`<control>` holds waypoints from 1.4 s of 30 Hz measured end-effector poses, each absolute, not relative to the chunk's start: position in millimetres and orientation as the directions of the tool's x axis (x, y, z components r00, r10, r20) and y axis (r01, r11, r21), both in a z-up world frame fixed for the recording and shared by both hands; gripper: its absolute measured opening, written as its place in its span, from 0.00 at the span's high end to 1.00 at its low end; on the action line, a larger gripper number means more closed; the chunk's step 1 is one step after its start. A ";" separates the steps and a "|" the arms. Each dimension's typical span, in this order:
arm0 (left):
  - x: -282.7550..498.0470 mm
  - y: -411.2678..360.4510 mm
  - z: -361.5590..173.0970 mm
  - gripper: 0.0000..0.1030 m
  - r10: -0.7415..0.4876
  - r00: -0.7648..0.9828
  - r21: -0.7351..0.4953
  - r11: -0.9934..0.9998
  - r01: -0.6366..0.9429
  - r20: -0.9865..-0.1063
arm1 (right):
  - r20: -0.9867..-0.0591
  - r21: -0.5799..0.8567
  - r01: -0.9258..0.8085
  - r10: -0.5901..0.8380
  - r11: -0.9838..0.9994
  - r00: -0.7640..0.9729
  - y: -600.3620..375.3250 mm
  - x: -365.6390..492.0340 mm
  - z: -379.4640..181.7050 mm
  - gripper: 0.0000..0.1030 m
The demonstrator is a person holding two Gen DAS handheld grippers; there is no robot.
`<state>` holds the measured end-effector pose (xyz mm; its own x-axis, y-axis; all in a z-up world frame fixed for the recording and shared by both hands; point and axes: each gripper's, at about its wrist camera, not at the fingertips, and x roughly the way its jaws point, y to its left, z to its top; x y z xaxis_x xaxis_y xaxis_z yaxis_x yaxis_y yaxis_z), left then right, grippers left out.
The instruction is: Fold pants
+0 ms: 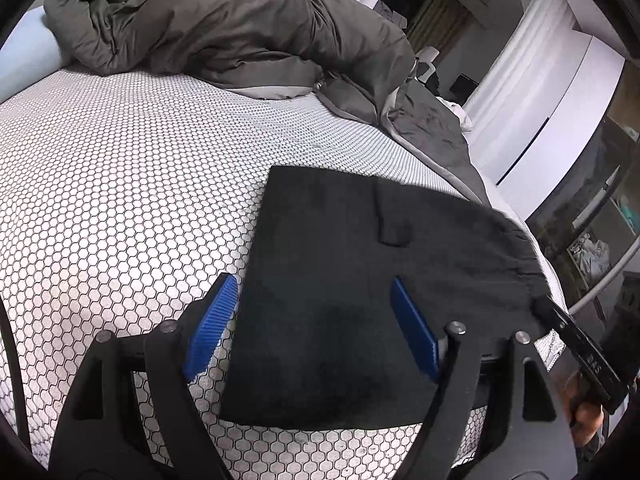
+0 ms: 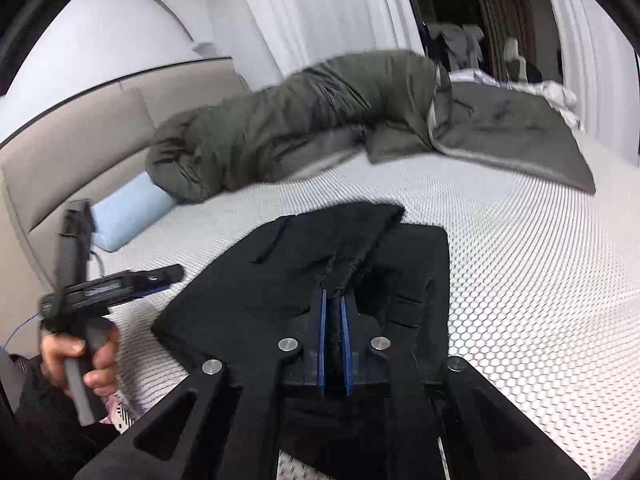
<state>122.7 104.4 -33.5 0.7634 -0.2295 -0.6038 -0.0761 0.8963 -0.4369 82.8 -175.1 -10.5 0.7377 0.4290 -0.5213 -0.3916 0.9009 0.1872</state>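
Pants (image 1: 340, 280): black, soft, matte knit, lying as a near-rectangular folded slab on the near part of the mattress (image 1: 120, 200), waistband gathered at the right edge. Pinched there by the right gripper (image 2: 334, 312), blue ribbed pads pressed together on a ridge of bunched cloth, probably to lift or carry that edge over for another fold. Left gripper (image 1: 312, 320) poised just above the near left part of the slab, jaws spread wide, gripping nothing, likely ready to pin or smooth. Beneath, a white cover printed with small dark hexagons. Farther back, a crumpled olive-grey duvet (image 1: 224, 28) and a pale blue pillow (image 2: 128, 208).
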 end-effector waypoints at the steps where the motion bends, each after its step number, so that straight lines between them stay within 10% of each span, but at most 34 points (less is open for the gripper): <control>1: 122.1 102.1 -34.3 0.24 -0.228 0.758 -0.428 0.901 -0.074 -0.611 | -0.529 0.170 -0.389 0.417 0.905 0.739 -177.7 79.0 -11.5 0.94; 7: 129.8 75.0 -41.3 0.24 -0.212 0.717 -0.335 0.942 -0.032 -0.664 | -0.704 0.239 -0.274 0.360 0.932 0.612 -195.1 110.0 -68.7 0.88; 12: 131.5 65.5 -43.8 0.24 -0.186 0.715 -0.288 0.957 -0.022 -0.674 | -0.585 0.504 -0.260 0.547 0.824 0.599 -239.3 107.4 -54.3 0.64; 26: 134.4 59.3 -41.7 0.23 -0.180 0.707 -0.275 0.961 -0.021 -0.684 | -0.632 0.587 -0.246 0.627 0.771 0.456 -234.4 142.7 -80.0 0.50; 29: 134.1 59.6 -42.9 0.23 -0.173 0.706 -0.264 0.964 -0.021 -0.687 | -0.666 0.554 -0.231 0.592 0.800 0.453 -221.9 154.5 -90.7 0.54; 32: 133.2 65.2 -41.9 0.23 -0.187 0.707 -0.285 0.958 -0.022 -0.682 | -0.638 0.529 -0.272 0.588 0.804 0.497 -216.7 149.3 -79.7 0.84; 42: 121.7 71.1 -21.0 0.23 -0.243 0.746 -0.335 0.942 0.028 -0.620 | -0.380 0.616 -0.407 0.707 0.674 0.596 -229.6 87.6 -8.1 0.88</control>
